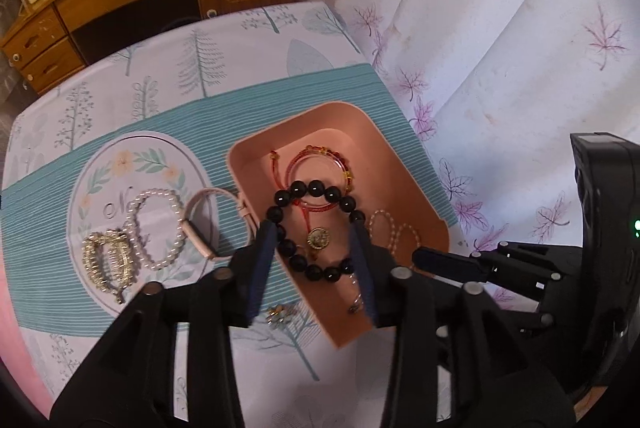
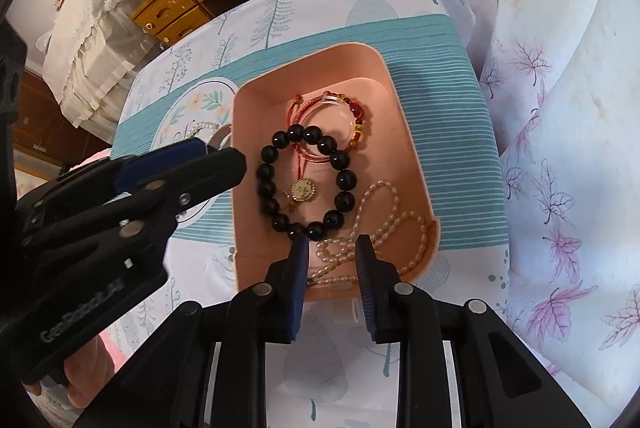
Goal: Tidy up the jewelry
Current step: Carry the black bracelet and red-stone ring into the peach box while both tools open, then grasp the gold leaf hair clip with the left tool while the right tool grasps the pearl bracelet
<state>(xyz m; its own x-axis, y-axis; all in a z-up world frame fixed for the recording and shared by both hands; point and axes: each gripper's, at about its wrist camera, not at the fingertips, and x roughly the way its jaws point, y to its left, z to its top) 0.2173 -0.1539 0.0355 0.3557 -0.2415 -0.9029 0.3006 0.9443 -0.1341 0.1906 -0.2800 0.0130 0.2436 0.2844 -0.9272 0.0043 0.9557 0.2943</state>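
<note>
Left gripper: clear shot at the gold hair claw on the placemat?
Probably yes. The gold hair claw lies uncovered outside the pink tray, touching only the pearl bracelet; the left gripper is open and empty.

A tree-print tablecloth (image 1: 224,40) covers the table (teal striped mat (image 1: 48,196) on top), carrying a pink tray (image 1: 400,164).

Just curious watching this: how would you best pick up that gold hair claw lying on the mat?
Judging from the left wrist view, come from above and close the hand-held gripper across the gold hair claw at its arched middle. It lies flat on the mat, and the pearl bracelet touches one side.
</note>
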